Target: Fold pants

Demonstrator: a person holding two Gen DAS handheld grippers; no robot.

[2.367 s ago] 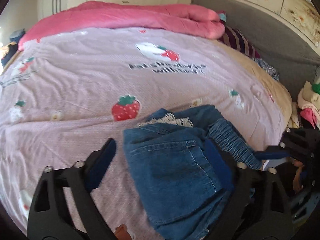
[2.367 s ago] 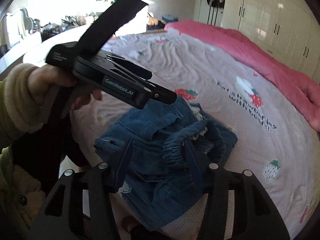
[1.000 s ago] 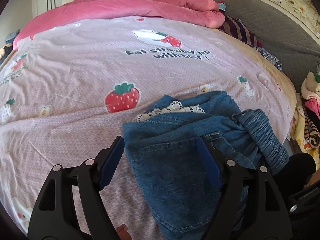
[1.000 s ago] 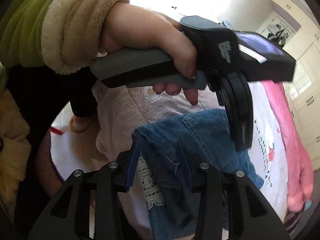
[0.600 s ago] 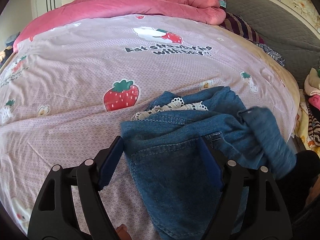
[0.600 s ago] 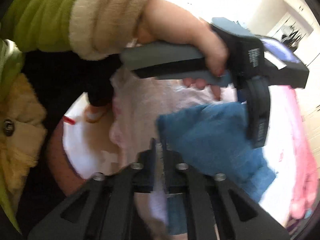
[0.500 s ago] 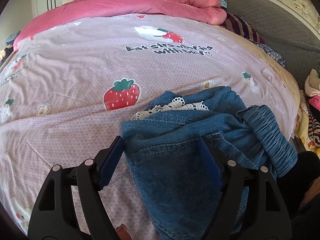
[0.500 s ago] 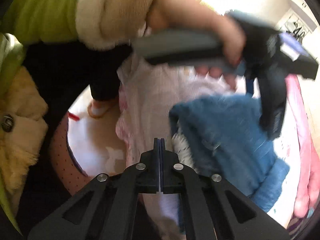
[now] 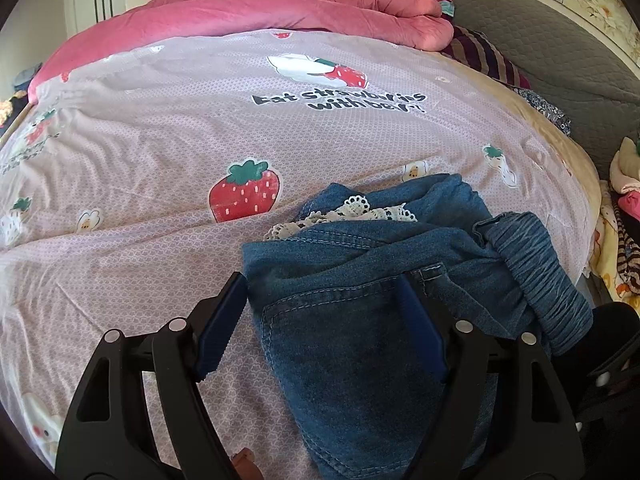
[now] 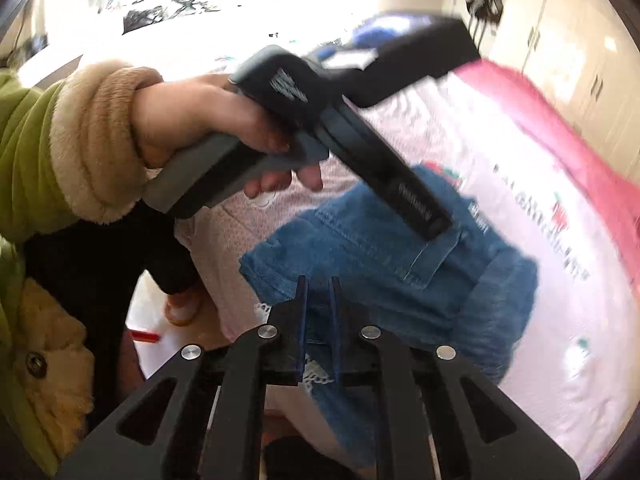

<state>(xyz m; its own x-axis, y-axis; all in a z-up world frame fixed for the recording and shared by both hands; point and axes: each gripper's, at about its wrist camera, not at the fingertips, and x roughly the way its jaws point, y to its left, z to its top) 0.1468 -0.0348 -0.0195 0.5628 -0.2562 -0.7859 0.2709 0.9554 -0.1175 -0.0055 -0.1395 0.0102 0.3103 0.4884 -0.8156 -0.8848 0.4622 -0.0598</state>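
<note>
The jeans (image 9: 360, 320) are bunched at the near edge of the bed (image 9: 160, 128), where the left gripper (image 9: 320, 320) is kept spread wide over them, while a fold near the lace hem is pinched by the nearly closed right gripper (image 10: 318, 284), presumably for straightening.
</note>
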